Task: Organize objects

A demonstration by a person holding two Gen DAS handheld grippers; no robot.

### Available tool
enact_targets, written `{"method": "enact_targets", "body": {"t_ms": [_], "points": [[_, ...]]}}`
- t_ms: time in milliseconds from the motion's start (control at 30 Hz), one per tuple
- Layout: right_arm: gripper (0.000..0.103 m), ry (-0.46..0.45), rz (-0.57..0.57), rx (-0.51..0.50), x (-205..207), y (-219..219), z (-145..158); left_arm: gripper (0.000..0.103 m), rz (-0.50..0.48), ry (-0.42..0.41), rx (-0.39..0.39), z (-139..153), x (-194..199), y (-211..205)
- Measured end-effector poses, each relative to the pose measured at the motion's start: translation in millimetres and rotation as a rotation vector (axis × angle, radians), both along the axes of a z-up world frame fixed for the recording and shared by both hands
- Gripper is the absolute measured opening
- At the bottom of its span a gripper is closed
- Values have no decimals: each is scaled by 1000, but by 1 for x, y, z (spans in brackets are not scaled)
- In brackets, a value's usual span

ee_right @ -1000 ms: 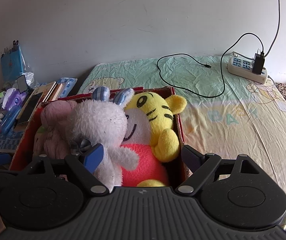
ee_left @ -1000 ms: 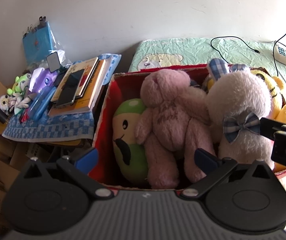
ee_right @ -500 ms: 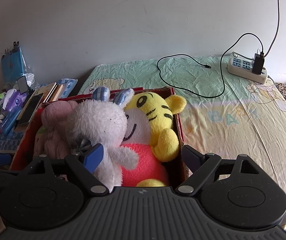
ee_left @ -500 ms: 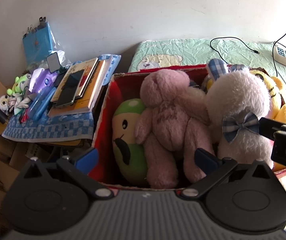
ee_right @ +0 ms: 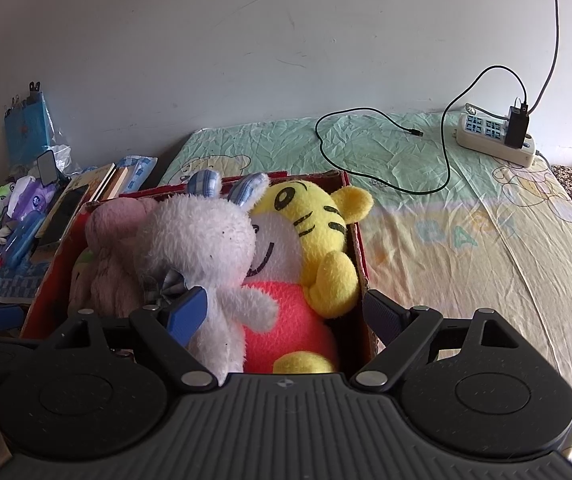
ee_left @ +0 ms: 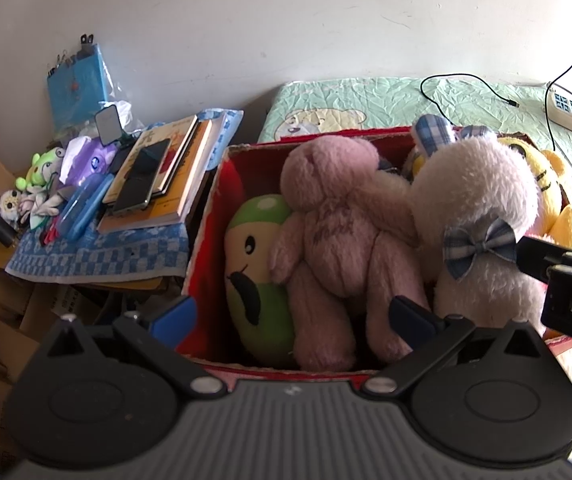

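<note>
Side pile: small plush figures (ee_left: 40,184), a blue pencil case (ee_left: 84,206) and a stack of books (ee_left: 166,176) with a dark phone (ee_left: 142,178) on top lie on a blue checked cloth (ee_left: 98,256), left of the box; what carries the cloth is hidden.
Left hand-held gripper (ee_left: 293,314): released, blue-padded fingers spread wide at the near left edge of the box, holding nothing; the left finger is outside the box wall, the right one sits in front of the pink bear's legs.
Box: a red cardboard box (ee_left: 206,240) stands on the bed beside the side pile, packed with soft toys.
Green toy: a green and yellow plush with a black moustache (ee_left: 254,276) is wedged against the left wall of the box.
Pink bear (ee_left: 333,224): leans against the green toy, one arm stretched towards the white rabbit.
White rabbit (ee_right: 202,248): checked ears and bow, pressed between the pink bear and the tiger.
Yellow tiger (ee_right: 317,224): fills the right end of the box, an orange-pink body below, probably its own.
Right hand-held gripper (ee_right: 286,314): released and empty, left finger touching or just in front of the rabbit, right finger at the box's right wall.
Bed (ee_right: 465,248): a green and yellow printed sheet, with a black cable (ee_right: 385,156) and a white power strip (ee_right: 493,138) well apart from the box.
</note>
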State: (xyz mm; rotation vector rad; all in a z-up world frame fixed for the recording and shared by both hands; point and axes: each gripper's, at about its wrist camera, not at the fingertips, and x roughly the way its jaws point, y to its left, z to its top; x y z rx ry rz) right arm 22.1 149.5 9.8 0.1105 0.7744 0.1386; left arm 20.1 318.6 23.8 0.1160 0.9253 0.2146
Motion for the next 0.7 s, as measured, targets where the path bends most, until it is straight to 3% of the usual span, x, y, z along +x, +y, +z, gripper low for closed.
{"method": "enact_targets", "body": {"t_ms": [700], "points": [[87, 2, -3, 2, -8, 0, -1, 103, -1, -3, 3, -2, -14, -8]]}}
